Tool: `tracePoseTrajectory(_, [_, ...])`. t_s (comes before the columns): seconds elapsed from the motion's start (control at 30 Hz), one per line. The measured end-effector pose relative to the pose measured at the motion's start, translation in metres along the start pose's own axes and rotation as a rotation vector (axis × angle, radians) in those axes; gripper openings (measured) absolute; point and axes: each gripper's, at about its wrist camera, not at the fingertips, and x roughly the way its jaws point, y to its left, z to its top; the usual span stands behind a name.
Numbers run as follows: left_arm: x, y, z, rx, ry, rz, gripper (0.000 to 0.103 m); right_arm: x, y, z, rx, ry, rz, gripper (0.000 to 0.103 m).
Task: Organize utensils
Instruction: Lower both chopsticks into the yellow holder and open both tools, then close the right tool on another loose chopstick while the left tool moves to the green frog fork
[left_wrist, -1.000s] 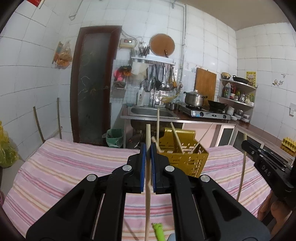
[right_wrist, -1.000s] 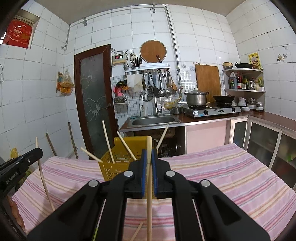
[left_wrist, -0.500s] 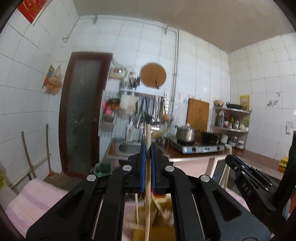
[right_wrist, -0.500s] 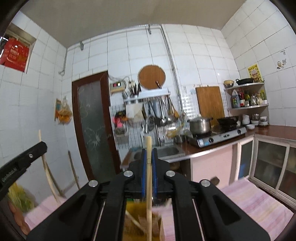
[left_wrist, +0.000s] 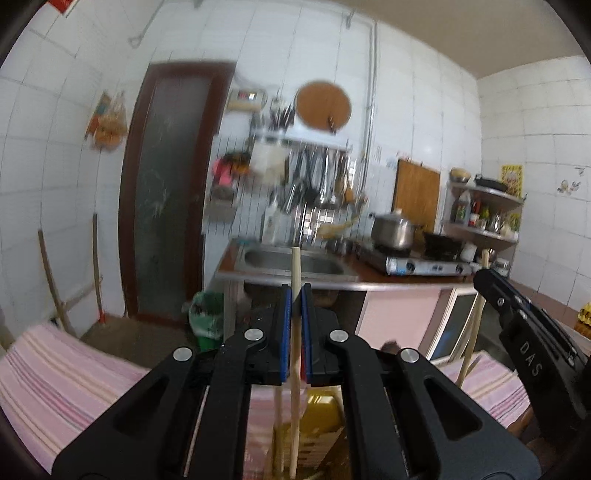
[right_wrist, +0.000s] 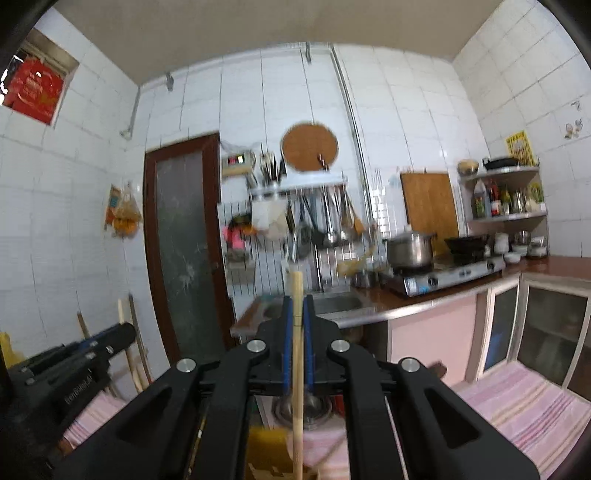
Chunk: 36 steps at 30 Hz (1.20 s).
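While its blue pads pressed together on a wooden chopstick (left_wrist: 295, 280), the left gripper (left_wrist: 296, 306) held the stick upright, its top end rising above the fingertips and its lower part running down toward the yellow utensil basket (left_wrist: 317, 417) just below the jaws. Another stick stood in that basket beside the held one. At the right edge of the left wrist view, the right gripper (left_wrist: 487, 277) showed from the side, a pale stick hanging beneath it.

In its own view the right gripper (right_wrist: 297, 314) was likewise pinched tight on a second chopstick (right_wrist: 296, 295), upright, with the blurred yellow basket (right_wrist: 266, 443) near and low. The left gripper (right_wrist: 122, 332) appeared at the left edge.

Both worked above a table covered in pink striped cloth (left_wrist: 55, 376). Farther off stood a steel sink (left_wrist: 291, 260), a gas stove (left_wrist: 424, 262) with a steel pot (left_wrist: 391, 230) to its right, hanging utensils on the tiled wall, and a dark door (left_wrist: 166, 192) at the far left.
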Motion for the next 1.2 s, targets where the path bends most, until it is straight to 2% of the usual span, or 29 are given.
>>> tracePoseTrajectory(0.1, [-0.001, 0.008, -0.006, -0.007, 0.022, 0.011, 0.004, 0.003, -0.002, -0.015, -0.018, 0.065, -0.005, 0.006])
tracePoseTrajectory(0.17, [-0.005, 0.01, -0.003, -0.005, 0.059, -0.014, 0.006, -0.002, -0.002, -0.014, -0.038, 0.101, -0.023, 0.009])
tracePoseTrajectory(0.2, [-0.01, 0.011, 0.001, -0.008, 0.067, -0.014, 0.012, -0.003, -0.002, -0.012, -0.043, 0.118, -0.031, 0.027])
tracePoseTrajectory(0.23, [-0.019, 0.012, 0.007, -0.014, 0.063, -0.007, 0.027, -0.006, -0.005, -0.006, -0.038, 0.142, -0.035, 0.045])
tracePoseTrajectory(0.27, [-0.025, 0.012, 0.011, -0.017, 0.059, -0.001, 0.038, -0.012, -0.008, -0.001, -0.023, 0.149, -0.03, 0.077])
tracePoseTrajectory(0.3, [-0.034, 0.013, 0.016, -0.023, 0.047, 0.007, 0.061, -0.017, -0.01, 0.003, -0.014, 0.148, -0.026, 0.079])
tracePoseTrajectory(0.33, [-0.045, 0.014, 0.021, -0.029, 0.029, 0.015, 0.073, -0.025, -0.012, 0.009, -0.021, 0.156, -0.035, 0.079])
tracePoseTrajectory(0.4, [-0.071, 0.018, 0.03, -0.036, -0.005, 0.024, 0.082, -0.04, -0.014, 0.019, -0.057, 0.166, -0.068, 0.079])
tracePoseTrajectory(0.53, [-0.116, 0.029, 0.037, -0.046, 0.011, 0.036, 0.097, -0.08, -0.02, 0.033, -0.076, 0.184, -0.104, 0.082])
tracePoseTrajectory(0.7, [-0.157, 0.035, 0.024, 0.001, 0.055, 0.076, 0.098, -0.118, -0.021, 0.026, -0.067, 0.26, -0.119, 0.085])
tracePoseTrajectory(0.87, [-0.186, 0.041, -0.012, 0.034, 0.123, 0.091, 0.098, -0.148, -0.009, -0.006, -0.089, 0.335, -0.126, 0.085])
tracePoseTrajectory(1.07, [-0.194, 0.051, -0.066, 0.078, 0.23, 0.111, 0.098, -0.165, 0.009, -0.05, -0.112, 0.407, -0.12, 0.085])
tracePoseTrajectory(1.2, [-0.192, 0.065, -0.095, 0.07, 0.283, 0.132, 0.098, -0.168, 0.014, -0.079, -0.117, 0.454, -0.139, 0.085])
